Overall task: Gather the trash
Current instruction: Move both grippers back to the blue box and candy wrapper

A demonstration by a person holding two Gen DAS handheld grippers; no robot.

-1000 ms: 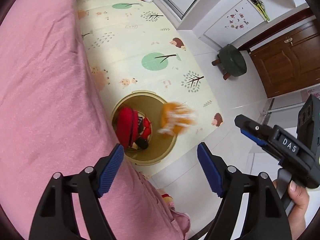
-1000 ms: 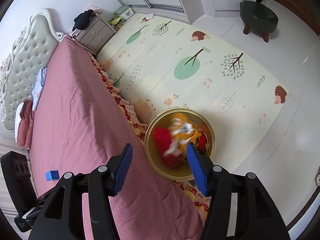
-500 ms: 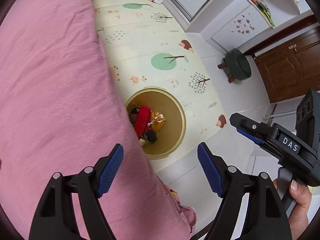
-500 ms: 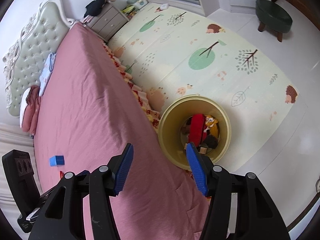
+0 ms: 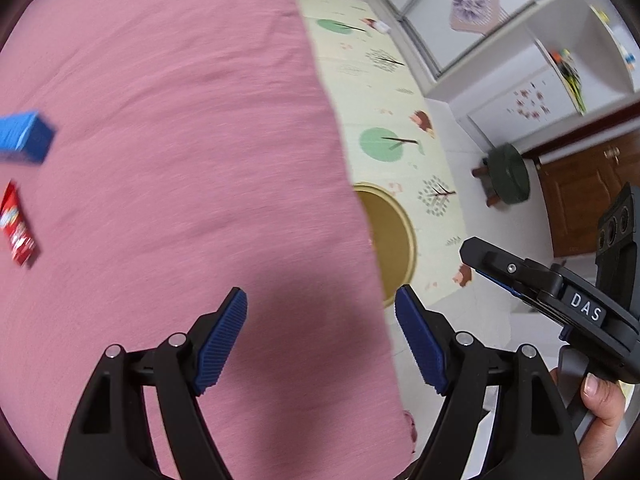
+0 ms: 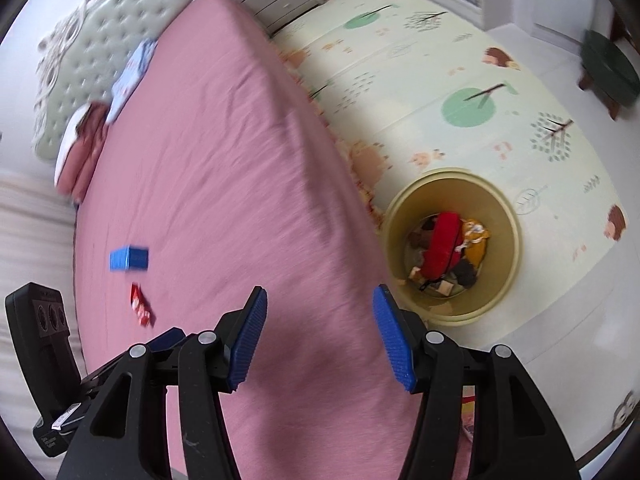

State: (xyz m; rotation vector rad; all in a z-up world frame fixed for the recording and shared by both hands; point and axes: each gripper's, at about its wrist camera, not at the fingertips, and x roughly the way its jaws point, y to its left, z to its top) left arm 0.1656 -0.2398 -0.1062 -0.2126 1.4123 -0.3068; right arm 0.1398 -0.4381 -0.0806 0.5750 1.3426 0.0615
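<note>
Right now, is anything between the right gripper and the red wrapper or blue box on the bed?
Nothing visible. From the right gripper, open and empty, only bare pink bedspread runs to the red wrapper and the blue box just beyond it.

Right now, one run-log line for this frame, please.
left hand-held gripper: open, empty | right hand-held gripper: open, empty | blue box, red wrapper: on bed | bin: holds trash

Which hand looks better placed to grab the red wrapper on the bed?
Probably the left gripper: the red wrapper and blue box lie on its side of the bed, and its jaws are open and empty.
</note>
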